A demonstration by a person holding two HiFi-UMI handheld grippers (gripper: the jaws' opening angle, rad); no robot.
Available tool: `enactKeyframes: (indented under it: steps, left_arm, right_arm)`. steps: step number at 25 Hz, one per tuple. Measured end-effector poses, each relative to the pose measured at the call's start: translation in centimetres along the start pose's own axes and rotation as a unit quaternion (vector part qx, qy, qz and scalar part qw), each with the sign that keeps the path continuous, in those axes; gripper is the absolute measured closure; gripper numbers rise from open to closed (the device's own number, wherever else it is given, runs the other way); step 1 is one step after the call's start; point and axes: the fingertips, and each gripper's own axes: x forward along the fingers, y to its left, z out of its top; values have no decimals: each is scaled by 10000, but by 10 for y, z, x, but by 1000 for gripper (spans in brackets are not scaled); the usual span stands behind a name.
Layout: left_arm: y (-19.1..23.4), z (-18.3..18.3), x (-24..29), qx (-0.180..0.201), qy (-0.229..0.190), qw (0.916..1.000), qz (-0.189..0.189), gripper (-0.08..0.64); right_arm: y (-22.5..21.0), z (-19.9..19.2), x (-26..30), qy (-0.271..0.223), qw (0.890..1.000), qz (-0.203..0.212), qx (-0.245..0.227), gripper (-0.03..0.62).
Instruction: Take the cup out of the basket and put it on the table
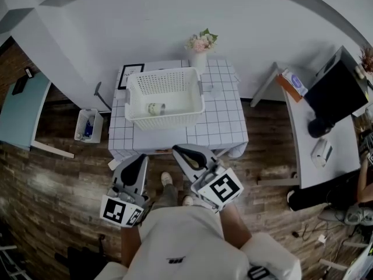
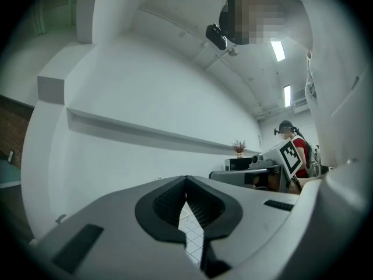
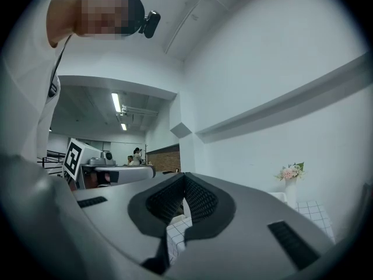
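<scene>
Checking the layout with you before I go in: where do you put the cup point(image 1: 155, 108) from my two hands?

Inside the basket point(image 1: 169, 120), on its floor toward the near left corner, lying on its side. Its long axis runs across your head view, left to right, so it lies broadside to you.

Agreed. I have the left gripper point(image 1: 140, 159) and the right gripper point(image 1: 179, 151) both short of the near edge of the counter point(image 1: 224, 130), pointing level toward it. The cup is ahead of them, between their two lines. Which one would you send?

Hard call. The cup sits a little left of the basket's middle, so the left has the straighter line, but the right's tip is slightly further forward. I'd call it even.

Both are pressed together with nothing in them. In each gripper view I see the pads point(image 2: 169, 203) meeting at the tip, and past them only the counter's checked top.

Then whichever goes must spread first. Mind the basket's near wall too: it stands between you and the cup. I judge the reach has to rise over the rim and come down from above, straddling the cup across its short width.

Which end is the mouth?

Too small to tell from up here.
</scene>
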Motion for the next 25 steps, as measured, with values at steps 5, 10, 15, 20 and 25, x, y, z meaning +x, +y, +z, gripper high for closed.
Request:
enactKeyframes:
  steps: [5, 10, 15, 20, 25]
  left_arm:
    - [34, -3, 23, -113, -13, 9999, -98, 554]
    - [72, -8, 42, -189, 2, 9997, -149, 554]
    - [106, -12, 58, -276, 34, 9994, -186, 554]
    - [133, -15, 72, -308, 64, 9992, -253, 554]
    - [156, -16, 84, -301, 85, 9989, -349, 554]
  right_arm:
    - [-22, -5, 31, 141, 9999, -90, -17, 580]
    - [-42, -11, 67, 249, 9996, -137, -37, 580]
    - [-59, -18, 99, 371, 9991, -181, -30, 580]
    - [-71, -19, 126, 388, 9990, -238, 12, 580]
    - [-81, -21, 148, 435, 9985, -319, -7, 580]
